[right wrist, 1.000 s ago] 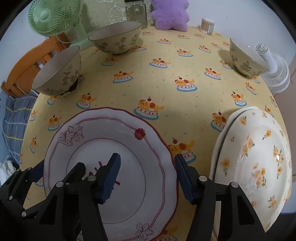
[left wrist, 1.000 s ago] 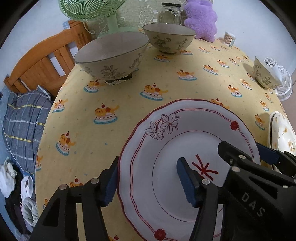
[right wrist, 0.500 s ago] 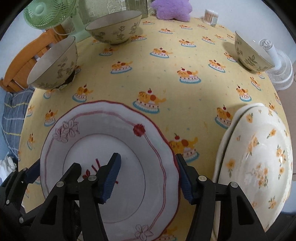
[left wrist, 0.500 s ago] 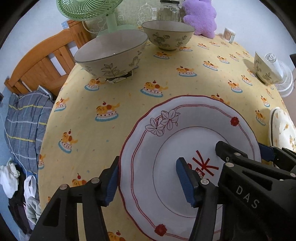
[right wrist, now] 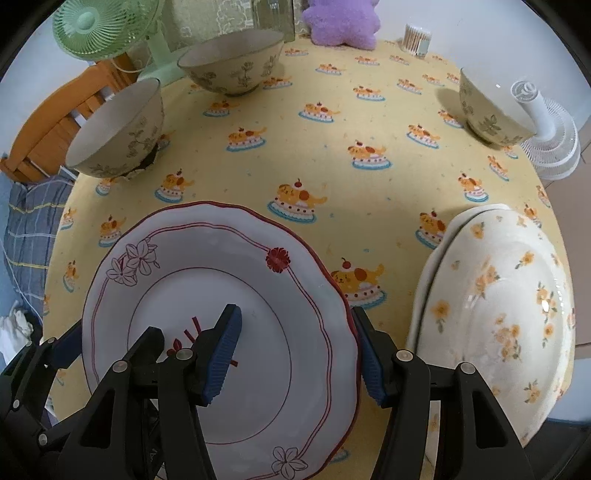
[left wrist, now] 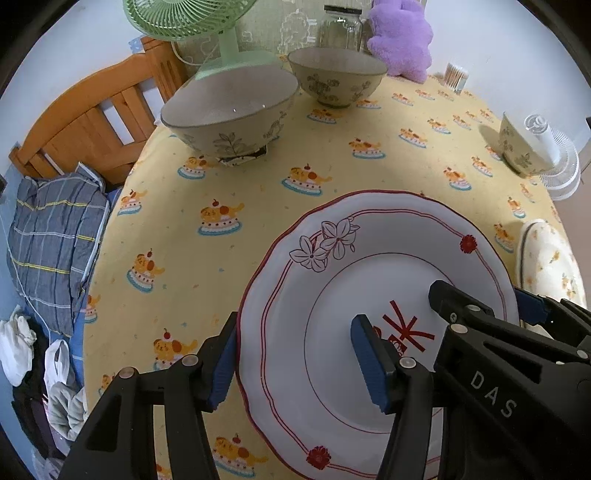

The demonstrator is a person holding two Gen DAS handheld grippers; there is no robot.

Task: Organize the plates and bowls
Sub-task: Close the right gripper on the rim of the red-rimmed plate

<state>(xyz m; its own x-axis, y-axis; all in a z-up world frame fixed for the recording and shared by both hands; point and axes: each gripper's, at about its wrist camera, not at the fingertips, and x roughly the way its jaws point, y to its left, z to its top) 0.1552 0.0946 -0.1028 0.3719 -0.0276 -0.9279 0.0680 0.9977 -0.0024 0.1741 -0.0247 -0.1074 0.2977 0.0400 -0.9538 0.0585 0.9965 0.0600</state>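
Both claws straddled the red-rimmed plate (left wrist: 332, 295): left claw (left wrist: 295, 362) on its left rim, right claw (right wrist: 295, 354) on its right rim; actual clamping unclear. Bowls (left wrist: 229, 110) ahead sat empty on the bench (left wrist: 258, 206).

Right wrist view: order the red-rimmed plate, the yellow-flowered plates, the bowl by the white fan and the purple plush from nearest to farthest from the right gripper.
1. Red-rimmed plate, its right rim between the right gripper fingers.
2. Yellow-flowered plates, just right.
3. Bowl, far right.
4. Purple plush, back edge.
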